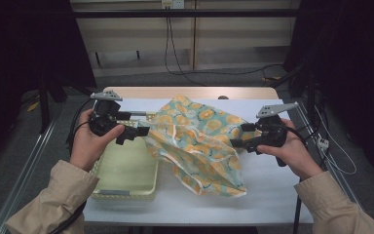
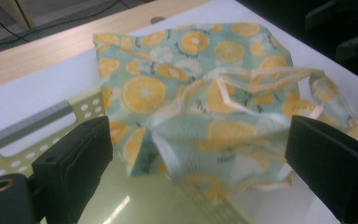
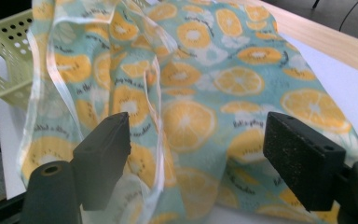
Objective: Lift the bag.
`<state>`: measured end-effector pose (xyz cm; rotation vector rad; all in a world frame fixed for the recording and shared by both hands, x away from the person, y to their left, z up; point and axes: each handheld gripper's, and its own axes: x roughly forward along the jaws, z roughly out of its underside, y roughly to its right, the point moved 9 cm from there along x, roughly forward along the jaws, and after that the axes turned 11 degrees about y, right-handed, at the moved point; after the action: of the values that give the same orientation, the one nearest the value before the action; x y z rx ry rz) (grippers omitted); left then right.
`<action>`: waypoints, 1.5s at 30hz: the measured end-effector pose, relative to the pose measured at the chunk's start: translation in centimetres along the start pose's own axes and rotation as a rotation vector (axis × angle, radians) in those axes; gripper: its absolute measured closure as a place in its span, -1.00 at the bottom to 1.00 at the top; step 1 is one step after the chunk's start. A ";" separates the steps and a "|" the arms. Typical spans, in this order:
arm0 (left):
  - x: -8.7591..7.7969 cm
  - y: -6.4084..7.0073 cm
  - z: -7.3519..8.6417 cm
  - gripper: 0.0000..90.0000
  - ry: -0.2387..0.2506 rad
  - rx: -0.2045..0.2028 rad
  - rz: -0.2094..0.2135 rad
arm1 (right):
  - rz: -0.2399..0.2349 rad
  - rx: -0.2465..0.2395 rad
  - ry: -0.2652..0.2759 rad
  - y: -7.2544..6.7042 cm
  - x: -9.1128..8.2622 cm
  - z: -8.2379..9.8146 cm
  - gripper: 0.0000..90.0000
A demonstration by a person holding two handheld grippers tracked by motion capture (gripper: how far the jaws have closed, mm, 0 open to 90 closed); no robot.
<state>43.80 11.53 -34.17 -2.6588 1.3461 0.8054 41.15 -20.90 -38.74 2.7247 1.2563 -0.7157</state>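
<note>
Left gripper (image 1: 135, 132) hovers over the pale green perforated basket (image 1: 126, 170) at table's left, jaws spread wide, nothing between them; the bunched edge of the orange-slice cloth (image 1: 199, 141) sits just ahead. Cloth lies crumpled mid-table on the white sheet (image 1: 272, 185), its left part draped over the basket's rim. Right gripper (image 1: 241, 142) is at the cloth's right edge, jaws also spread, fabric between but not pinched. Likely step: both lining up to grab. Next move calls for closing on hems.
</note>
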 end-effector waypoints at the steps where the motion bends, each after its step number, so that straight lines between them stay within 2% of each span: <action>1: -0.1 0.0 0.5 -0.84 -0.006 0.009 -0.003 | 0.003 0.007 0.002 0.1 -0.1 0.3 -0.50; 4: -0.4 -0.1 1.7 -0.84 -0.015 0.024 -0.006 | 0.015 0.010 0.003 0.4 -0.3 1.1 -0.52; 7: -0.6 0.0 2.8 -0.84 -0.011 0.020 0.002 | 0.021 0.013 -0.011 0.5 -0.4 2.3 -0.54; 14: -0.6 -0.3 5.1 -0.84 -0.013 0.016 -0.015 | 0.038 0.020 -0.031 0.9 -0.7 5.1 -0.55; 20: -0.4 -0.1 6.7 -0.83 -0.018 0.017 -0.009 | 0.038 0.007 -0.032 0.5 -0.7 6.5 -0.55; 27: -0.8 -0.2 7.9 -0.82 -0.011 0.030 -0.051 | 0.048 -0.005 -0.030 0.3 -1.0 7.8 -0.55; 30: -0.7 0.0 8.5 -0.82 -0.007 0.028 -0.033 | 0.040 0.001 -0.023 0.2 -1.0 8.4 -0.55; 33: -0.9 -0.1 9.1 -0.82 -0.004 0.018 -0.048 | 0.058 -0.012 -0.045 0.3 -0.9 9.3 -0.57; 34: -1.0 -0.2 9.2 -0.82 -0.010 0.032 -0.055 | 0.058 -0.011 -0.047 0.2 -1.0 9.6 -0.57; 36: -1.2 0.0 9.5 -0.82 -0.003 0.025 -0.055 | 0.060 -0.001 -0.047 0.2 -1.1 10.2 -0.57; 38: -1.3 0.1 9.8 -0.82 0.005 0.010 -0.037 | 0.058 0.007 -0.042 0.2 -1.2 10.7 -0.57; 39: -1.3 0.0 10.0 -0.82 -0.001 0.003 -0.042 | 0.059 0.011 -0.040 0.2 -1.2 11.0 -0.57; 41: -1.2 -0.2 10.3 -0.83 -0.018 0.016 -0.057 | 0.062 0.016 -0.035 0.1 -1.4 11.5 -0.57; 45: -1.2 -0.2 10.6 -0.83 0.000 0.005 -0.068 | 0.067 0.017 -0.034 -0.3 -1.5 12.3 -0.60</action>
<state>38.86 15.52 -42.79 -2.6850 1.2482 0.7931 35.38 -24.74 -48.96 2.7413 1.1507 -0.7663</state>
